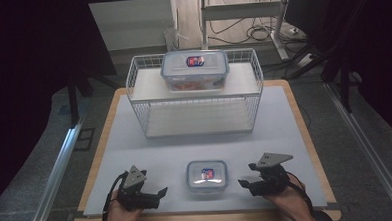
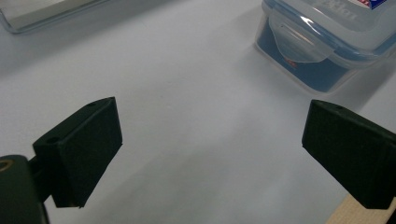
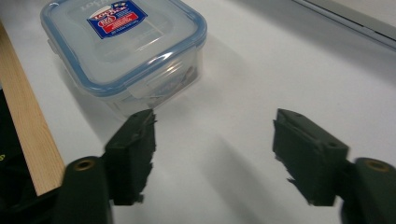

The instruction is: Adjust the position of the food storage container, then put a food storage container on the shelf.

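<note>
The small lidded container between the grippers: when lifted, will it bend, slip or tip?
The small container looks like hard clear plastic, so probably stiff. Its glossy walls may slip between jaws. It sits low and wide on the table, so tipping seems unlikely.

1. The small box (image 1: 207, 175), near and centre, is clear plastic with a blue rim and a red, white and blue label.
2. The large box (image 1: 195, 69), far in the basket, shows the same blue rim and label.
3. The wire basket (image 1: 143, 124) is white.
4. The table (image 1: 135, 148) is pale grey with a light wood edge.
5. Both grippers, left (image 1: 161, 192) and right (image 1: 243, 182), are black with grey plates.
</note>
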{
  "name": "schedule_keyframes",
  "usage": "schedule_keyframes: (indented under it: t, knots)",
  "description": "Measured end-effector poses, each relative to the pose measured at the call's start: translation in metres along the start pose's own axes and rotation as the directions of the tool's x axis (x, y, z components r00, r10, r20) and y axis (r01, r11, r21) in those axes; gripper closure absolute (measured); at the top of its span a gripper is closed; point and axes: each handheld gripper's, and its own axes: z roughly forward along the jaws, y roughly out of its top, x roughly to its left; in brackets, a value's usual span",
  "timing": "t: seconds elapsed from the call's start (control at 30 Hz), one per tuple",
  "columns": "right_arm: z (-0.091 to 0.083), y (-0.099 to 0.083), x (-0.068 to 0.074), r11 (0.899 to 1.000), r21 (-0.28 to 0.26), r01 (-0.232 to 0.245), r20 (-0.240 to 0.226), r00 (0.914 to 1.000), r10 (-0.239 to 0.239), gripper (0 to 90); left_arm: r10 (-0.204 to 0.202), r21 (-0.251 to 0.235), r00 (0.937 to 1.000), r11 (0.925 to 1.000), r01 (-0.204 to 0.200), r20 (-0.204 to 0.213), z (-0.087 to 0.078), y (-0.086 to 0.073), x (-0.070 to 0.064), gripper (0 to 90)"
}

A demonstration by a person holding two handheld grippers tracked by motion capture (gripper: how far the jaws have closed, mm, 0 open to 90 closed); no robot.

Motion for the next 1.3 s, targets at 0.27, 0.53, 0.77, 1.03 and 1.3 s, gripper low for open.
schedule_keyframes:
  t: [0.27, 0.53, 0.77, 1.03, 1.3]
  knots:
    - [0.003, -0.006, -0.002, 1.0, 0.007, -0.01, 0.021, 0.9997, 0.01, 13.7, 0.01, -0.008, 0.9999, 0.9999, -0.01, -0.013, 0.0, -0.002, 0.002, 3.4]
    - [0.004, -0.008, -0.007, 1.0, 0.007, -0.024, 0.023, 0.9994, 0.024, 10.6, 0.012, -0.015, 0.9998, 0.9998, -0.012, -0.014, 0.001, -0.003, 0.002, 2.3]
    - [0.003, -0.008, -0.007, 1.0, 0.004, -0.024, 0.024, 0.9994, 0.023, 10.2, -0.009, -0.005, 0.9999, 0.9999, 0.009, 0.006, 0.002, -0.001, 0.001, 2.3]
    - [0.002, -0.007, -0.008, 0.999, 0.007, -0.042, 0.009, 0.9991, 0.042, 8.3, -0.041, 0.005, 0.9986, 0.9992, 0.041, 0.034, 0.001, 0.003, 0.0, 2.8]
    - [0.002, -0.004, -0.009, 0.999, -0.001, -0.038, 0.01, 0.9992, 0.038, 6.6, -0.053, 0.011, 0.9934, 0.9986, 0.052, 0.102, 0.006, 0.01, -0.005, 4.6]
